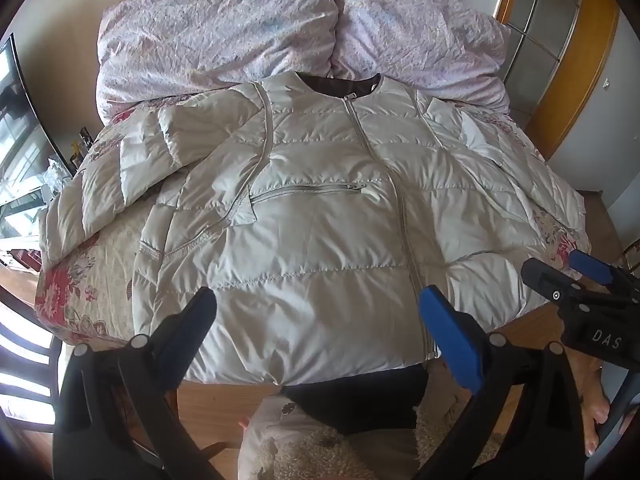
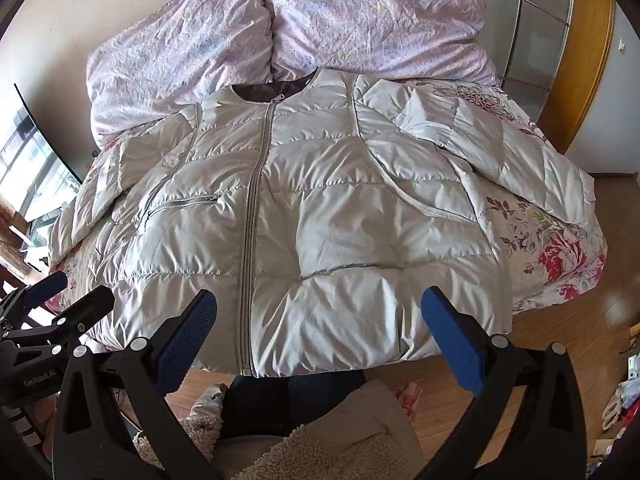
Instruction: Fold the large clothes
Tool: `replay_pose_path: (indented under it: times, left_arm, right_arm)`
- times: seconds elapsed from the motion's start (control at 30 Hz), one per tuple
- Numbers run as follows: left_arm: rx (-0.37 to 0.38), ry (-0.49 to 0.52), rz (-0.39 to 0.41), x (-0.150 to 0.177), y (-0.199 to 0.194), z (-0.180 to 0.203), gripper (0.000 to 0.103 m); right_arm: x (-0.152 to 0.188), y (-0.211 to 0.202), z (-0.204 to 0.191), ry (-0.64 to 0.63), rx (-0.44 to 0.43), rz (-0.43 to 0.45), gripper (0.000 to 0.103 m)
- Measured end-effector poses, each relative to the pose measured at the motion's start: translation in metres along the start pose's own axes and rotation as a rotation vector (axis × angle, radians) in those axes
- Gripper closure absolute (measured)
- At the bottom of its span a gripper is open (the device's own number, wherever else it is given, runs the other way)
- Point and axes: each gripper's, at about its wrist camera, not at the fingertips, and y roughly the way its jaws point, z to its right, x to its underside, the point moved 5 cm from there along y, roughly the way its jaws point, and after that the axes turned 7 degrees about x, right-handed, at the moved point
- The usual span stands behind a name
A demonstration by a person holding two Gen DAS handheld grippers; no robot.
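A white quilted jacket (image 2: 304, 216) is lying face up on the bed, zipped, collar toward the pillows and hem hanging just over the near edge — a layout that is probably giving both tools an easy reach to the hem and sides before any fold begins. Its sleeves are lying out to either side, each bent back on itself, so nothing looks folded yet. The left gripper (image 1: 320, 320) is hovering above the hem with its blue-padded fingers spread wide and nothing between them; the right gripper (image 2: 320, 320) is hovering likewise over the hem beside the central zipper (image 2: 254, 216), spread just as wide and empty. Both are tilting downward at the cloth, which suggests the person is lining up for a first grab rather than gripping. Under the jacket a floral bedspread (image 2: 560, 256) is covering the mattress, soft and rumpled, so the puffy fabric is likely to slide and spring back when pressed. Two pale lilac pillows (image 2: 280, 32) are resting at the head. Around the bed, a wooden floor (image 2: 560, 344) is showing, a wood-framed sliding door (image 2: 532, 40) is standing on the right, and a dark curved screen (image 1: 20, 120) is standing at the left.
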Motion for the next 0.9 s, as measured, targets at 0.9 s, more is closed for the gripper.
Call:
replay_pose_path:
  times: [0.9]
  left_arm:
    - [-0.005, -0.001, -0.001, -0.0018, 0.0017, -0.0069, 0.002]
  right_arm:
    - [-0.0025, 0.0037, -0.0006, 0.005, -0.001, -0.004, 0.001]
